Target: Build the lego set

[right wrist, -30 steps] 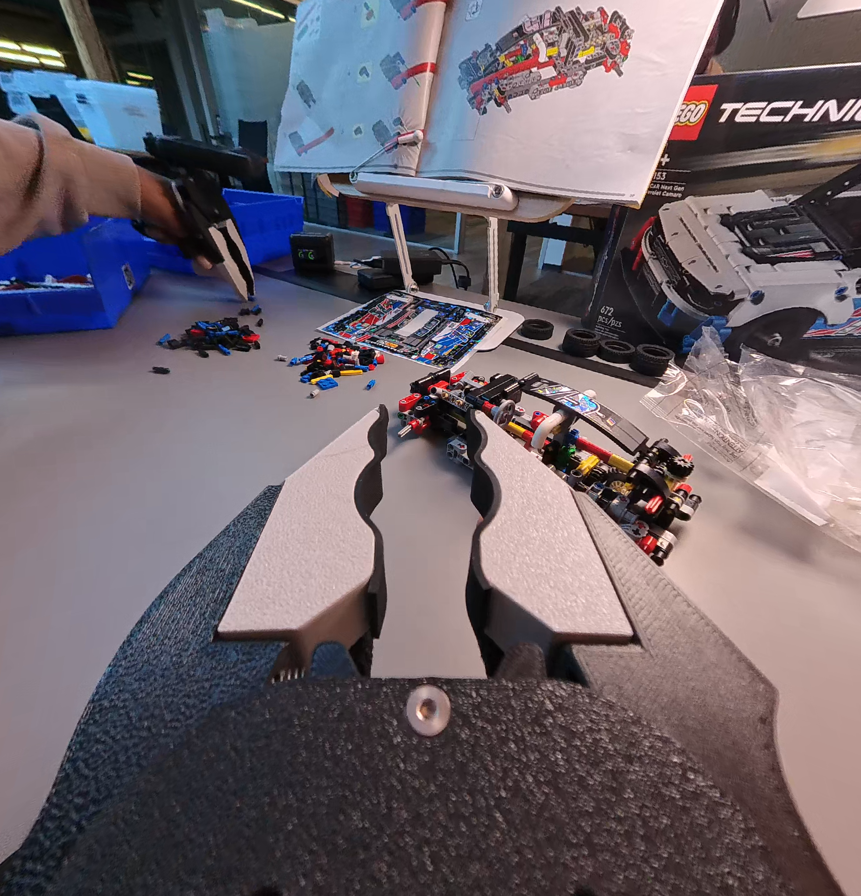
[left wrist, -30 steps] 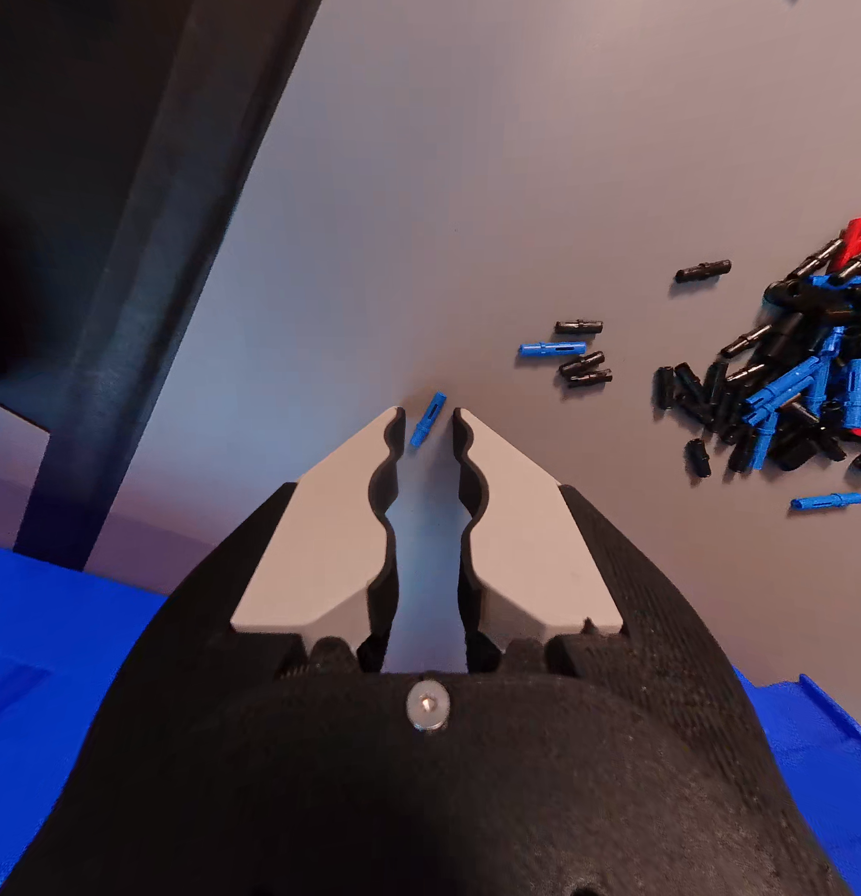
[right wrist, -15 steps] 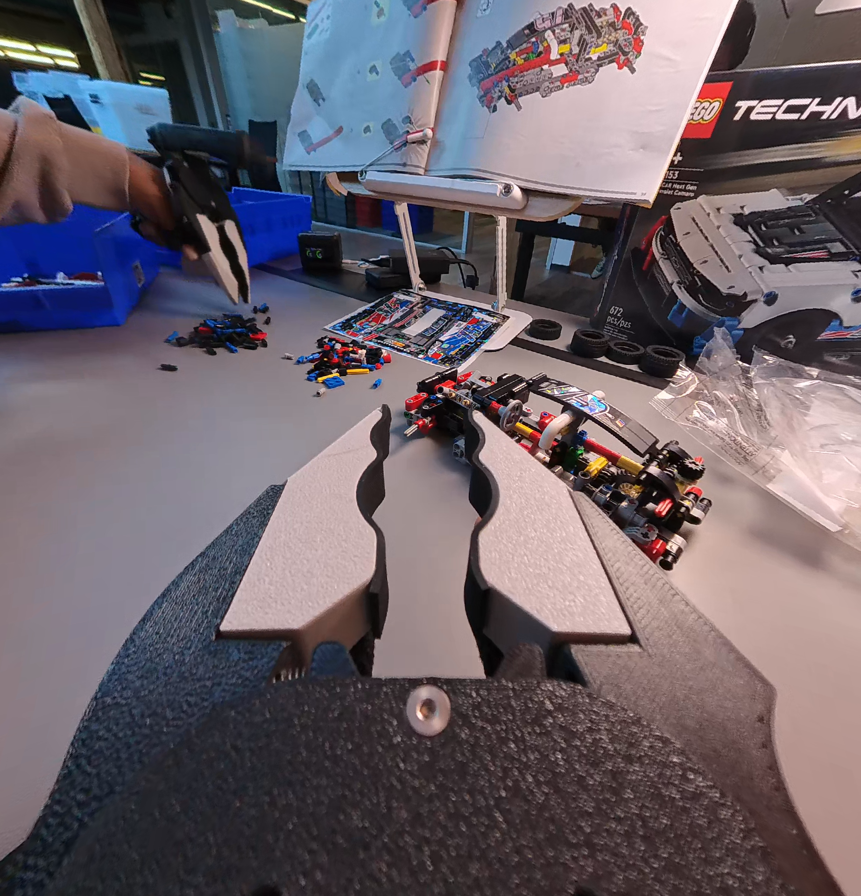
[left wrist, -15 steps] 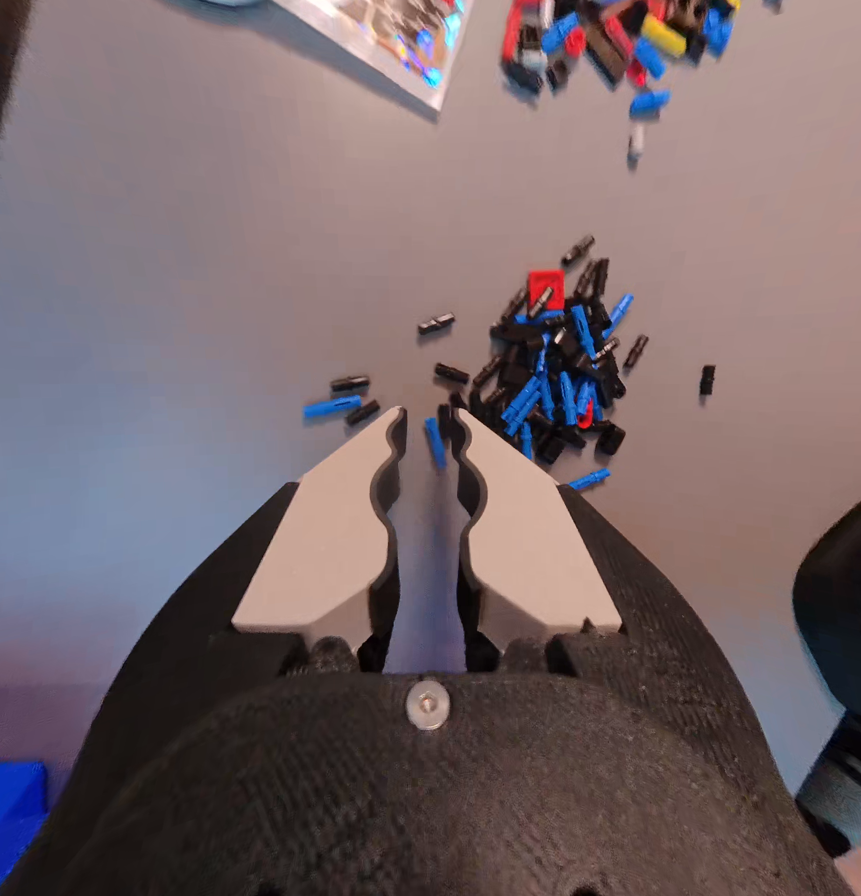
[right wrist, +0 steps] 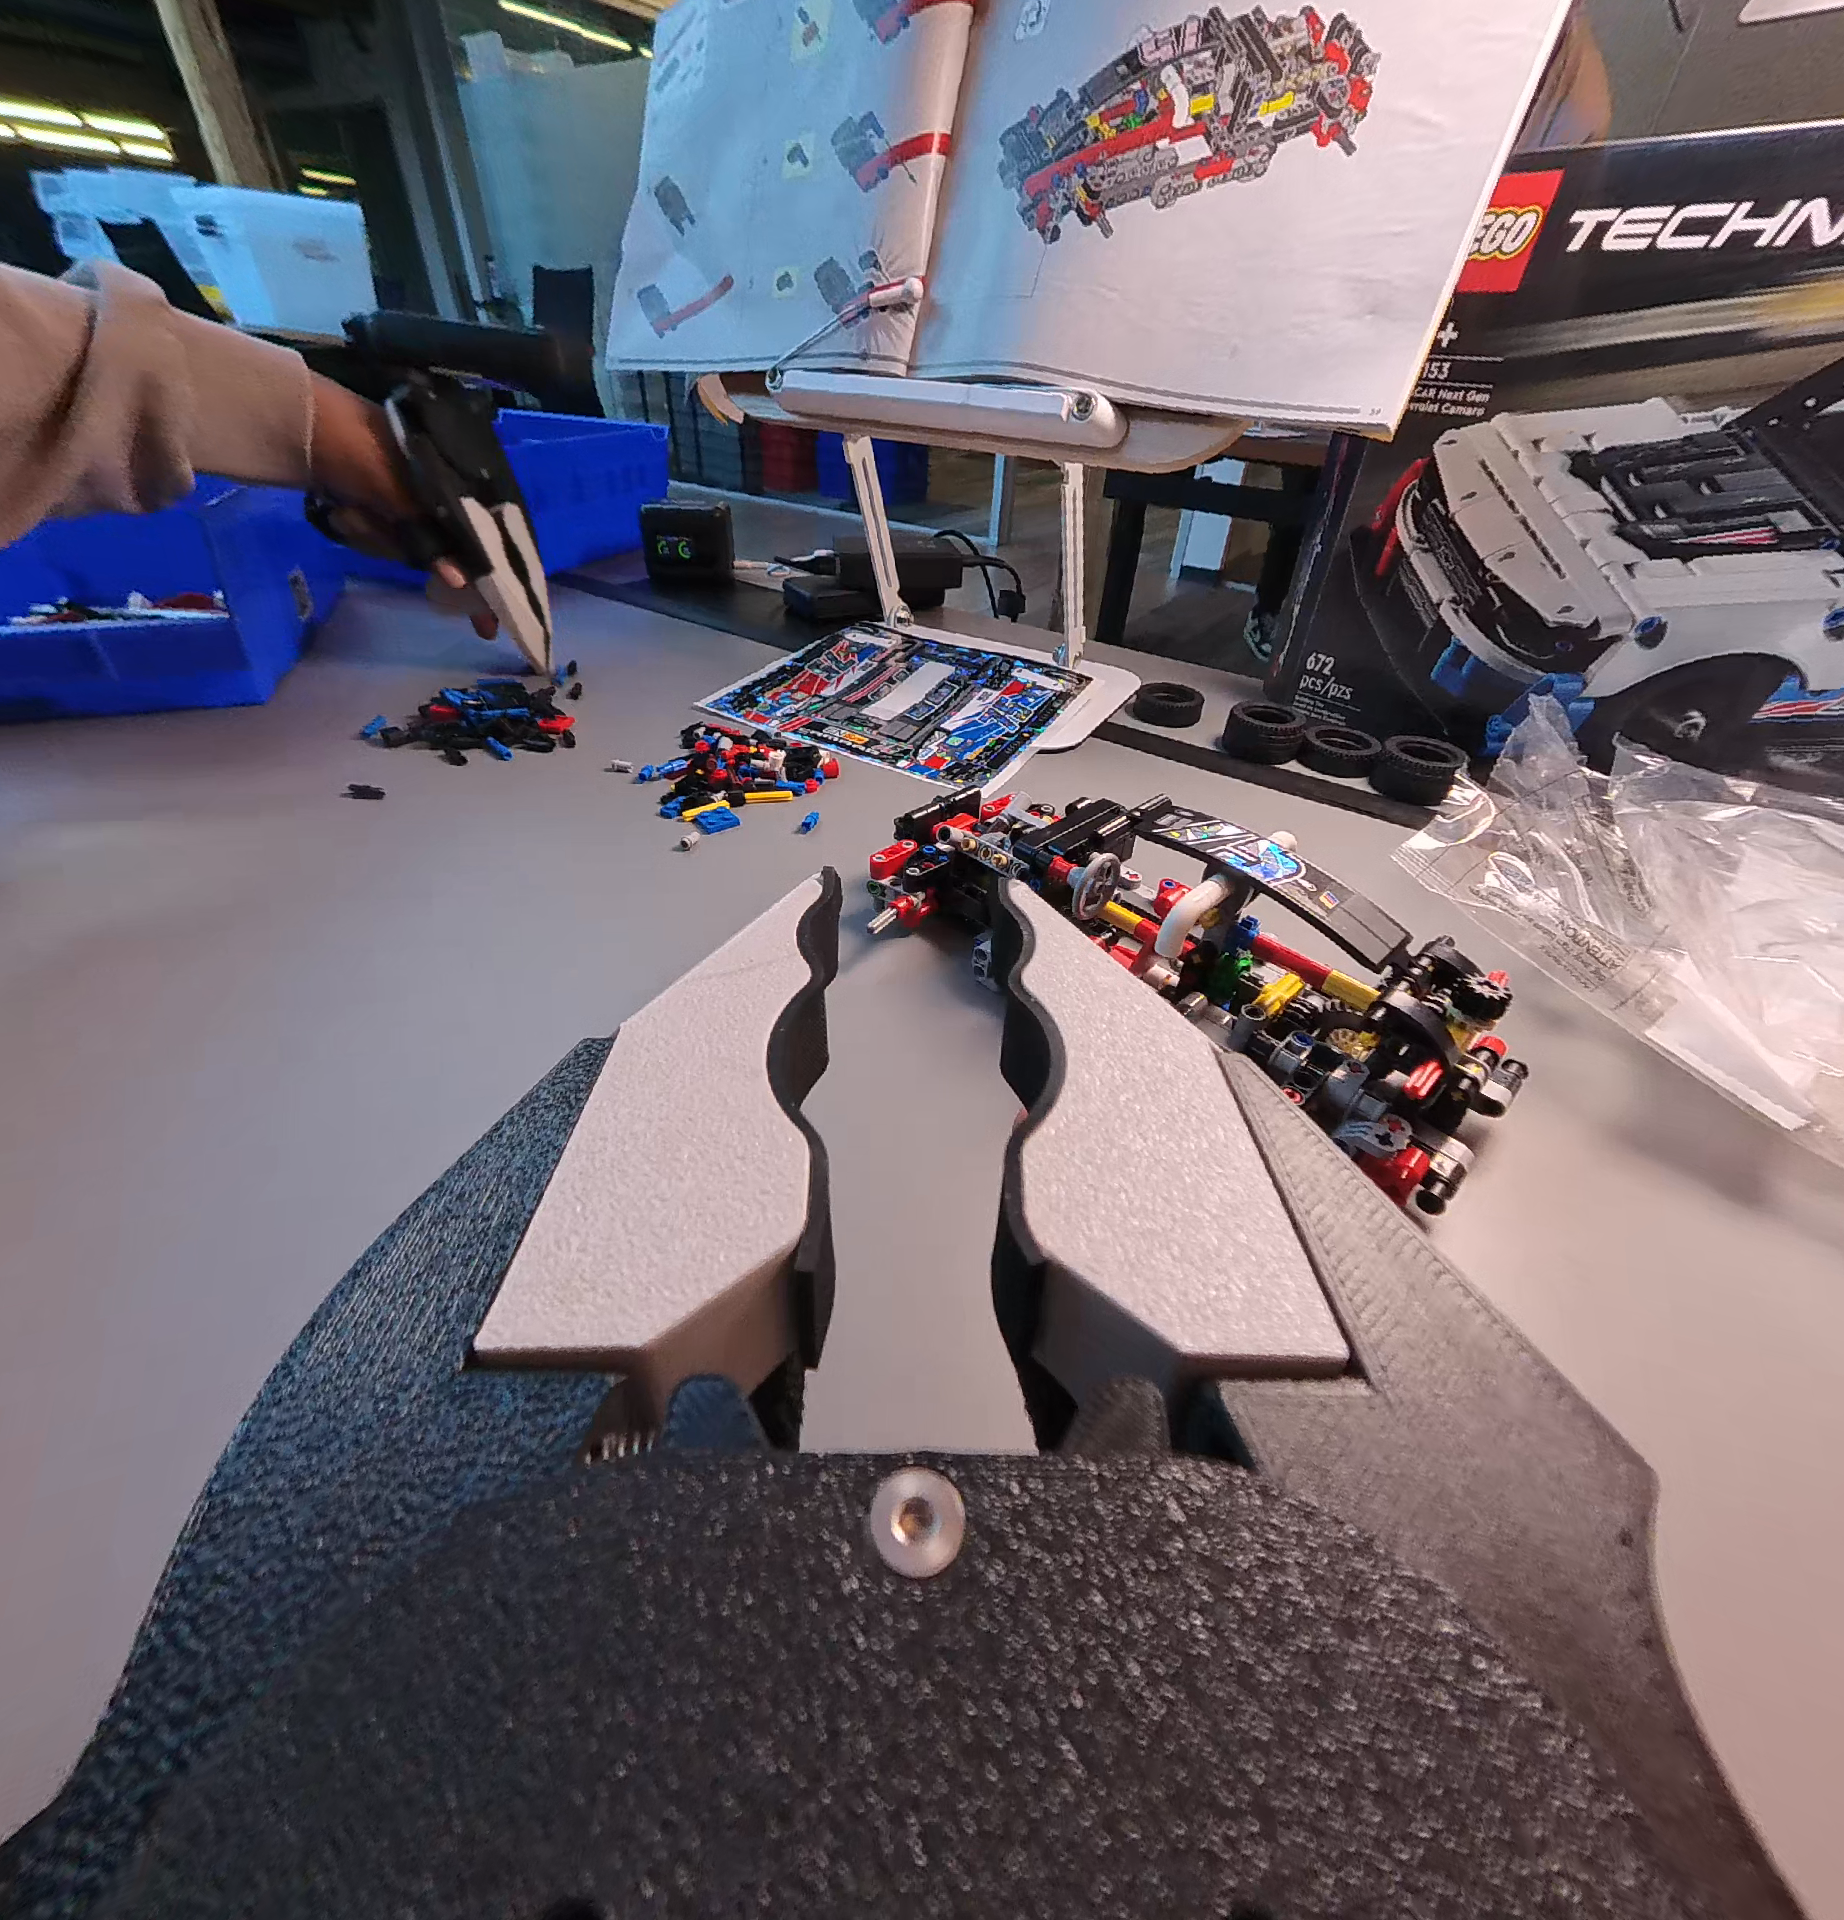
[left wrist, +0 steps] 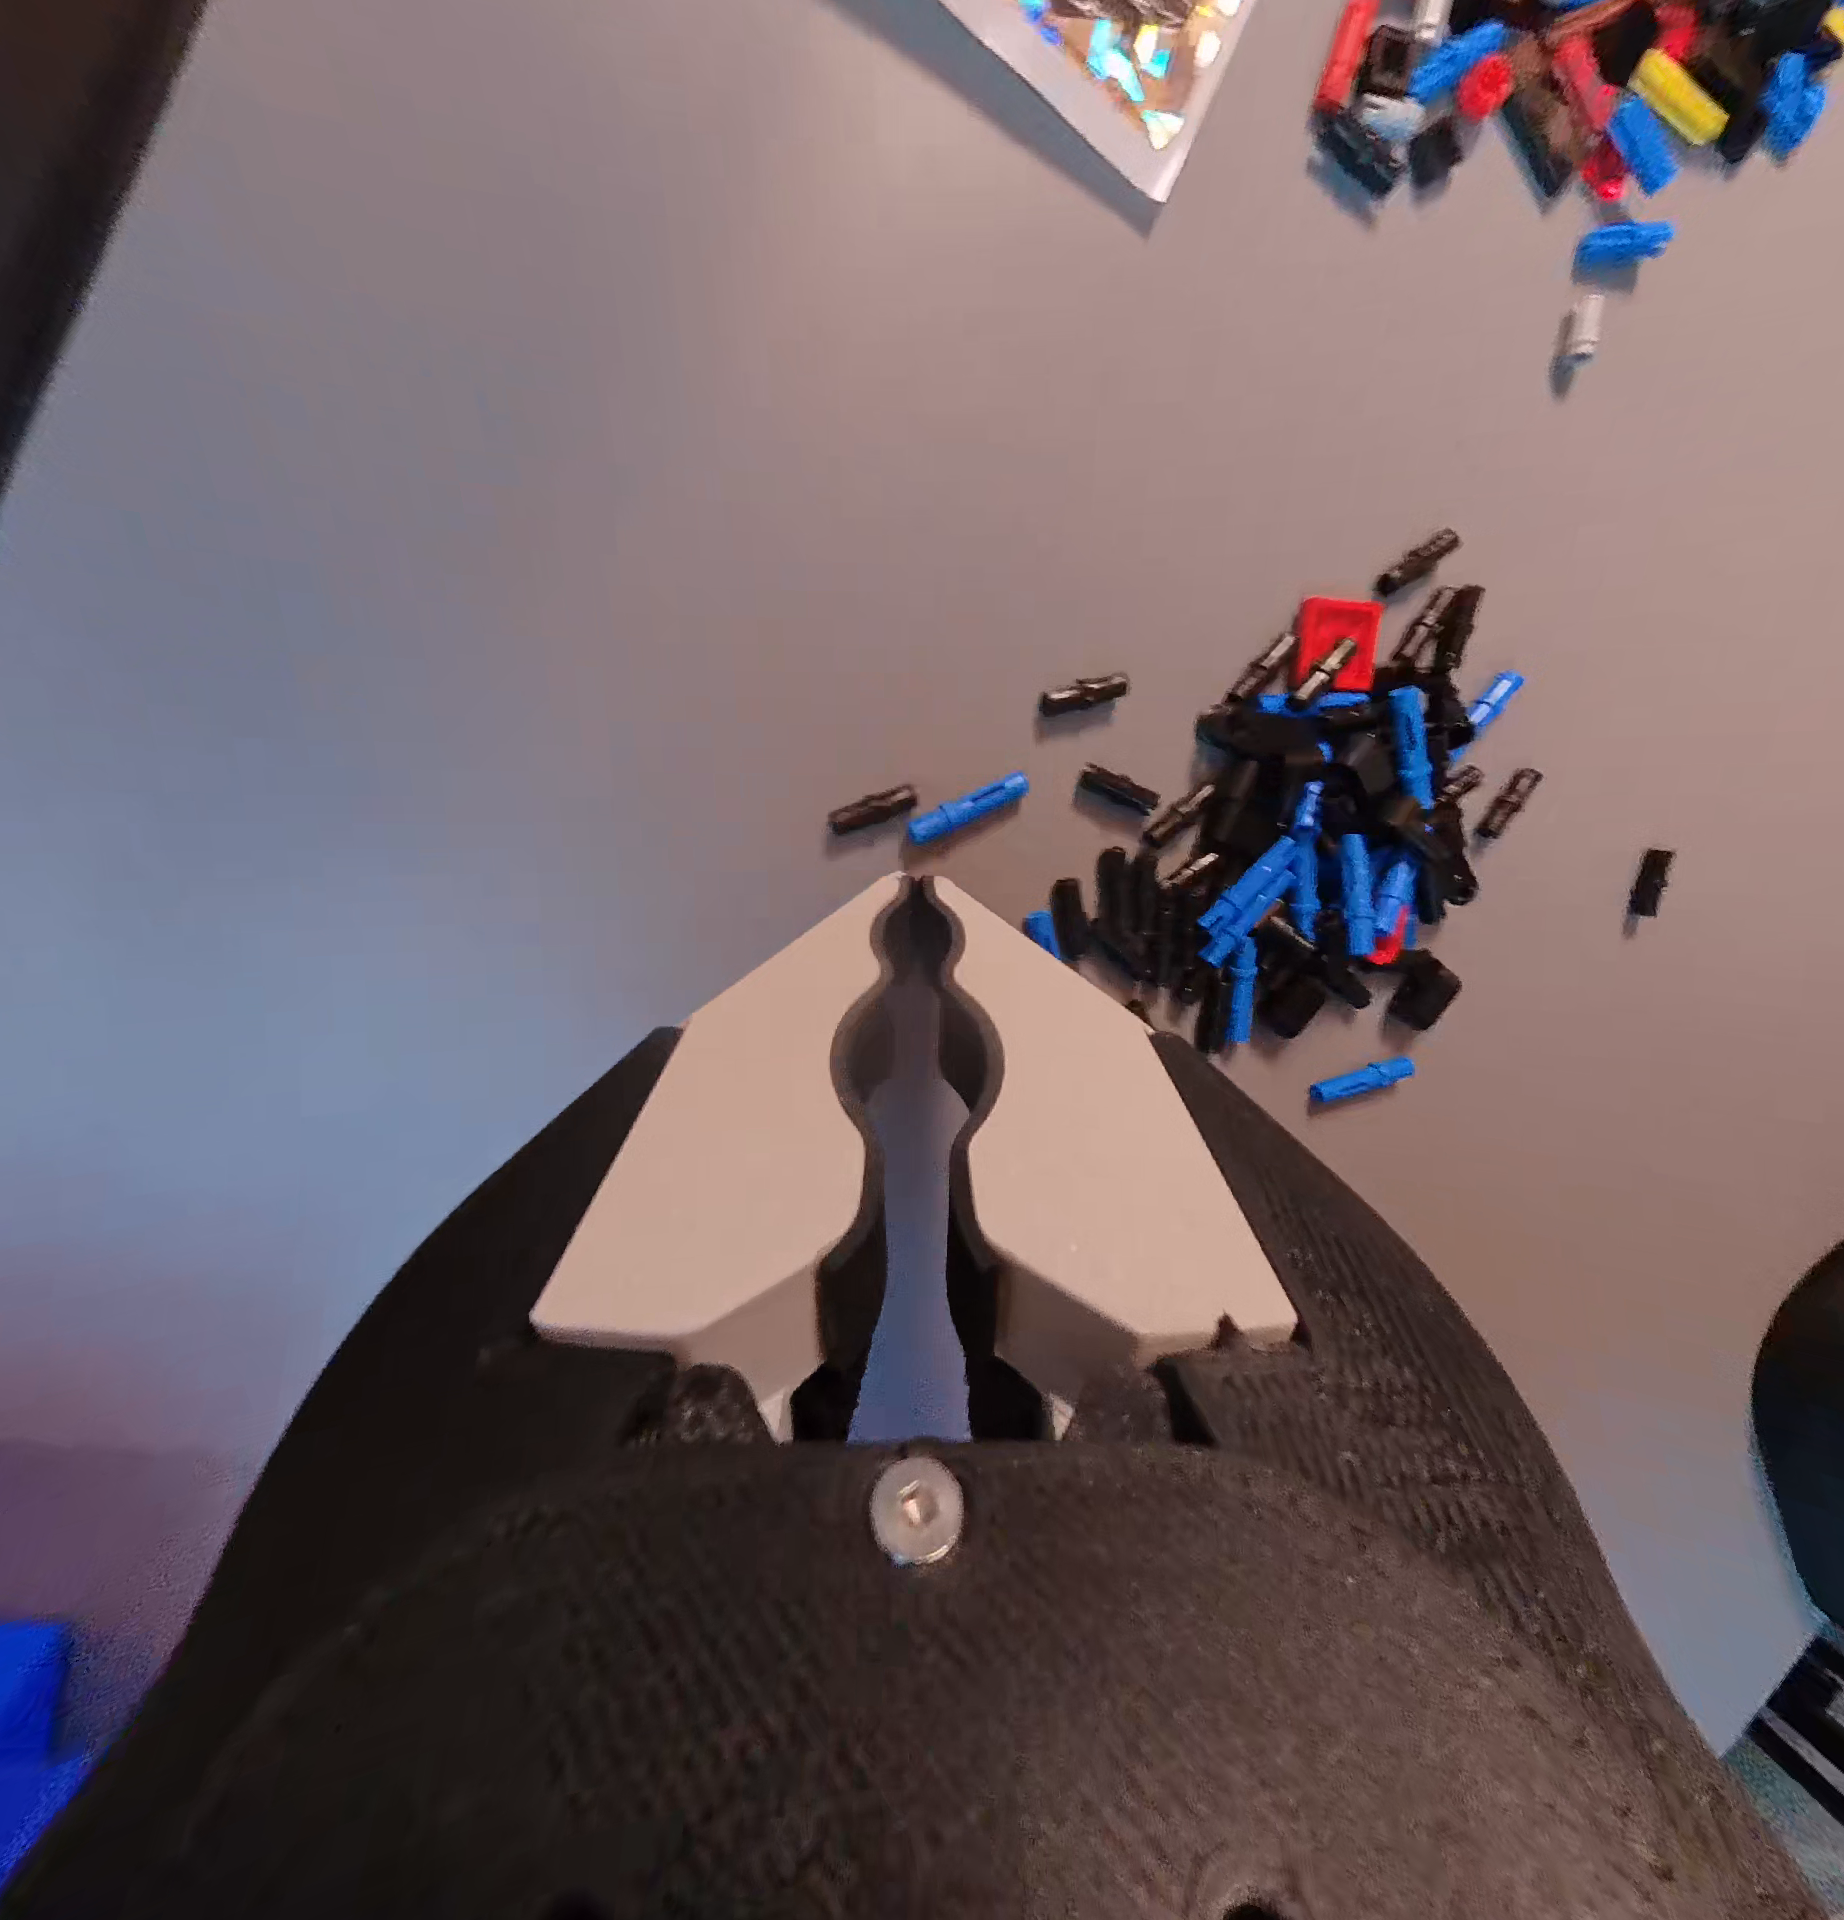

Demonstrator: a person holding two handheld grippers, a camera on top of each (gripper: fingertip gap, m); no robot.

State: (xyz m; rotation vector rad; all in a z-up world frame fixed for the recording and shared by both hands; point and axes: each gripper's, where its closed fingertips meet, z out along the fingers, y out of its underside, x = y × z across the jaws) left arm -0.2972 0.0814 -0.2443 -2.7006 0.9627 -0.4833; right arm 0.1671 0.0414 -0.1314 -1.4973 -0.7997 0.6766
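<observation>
In the left wrist view, the left gripper (left wrist: 916,883), parted half a second ago around a blue pin, is now seen closed at centre frame; no pin shows between the tips. The pin pile (left wrist: 1323,842) lies right of centre. In the right wrist view, the right gripper (right wrist: 918,894) is still held open, with the car chassis (right wrist: 1198,956) just beyond, right of centre.

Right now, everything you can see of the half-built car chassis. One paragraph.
The half-built car chassis lies flat on the grey table, long axis running diagonally away to the left, just beyond the open right gripper. It looks like plastic: black and grey beams with red, yellow and blue pins, a grey steering wheel, a white curved piece and a black stickered panel arching over the middle. No wheels are fitted. Nothing grips it; the gripper's right finger hides part of its near side.
</observation>
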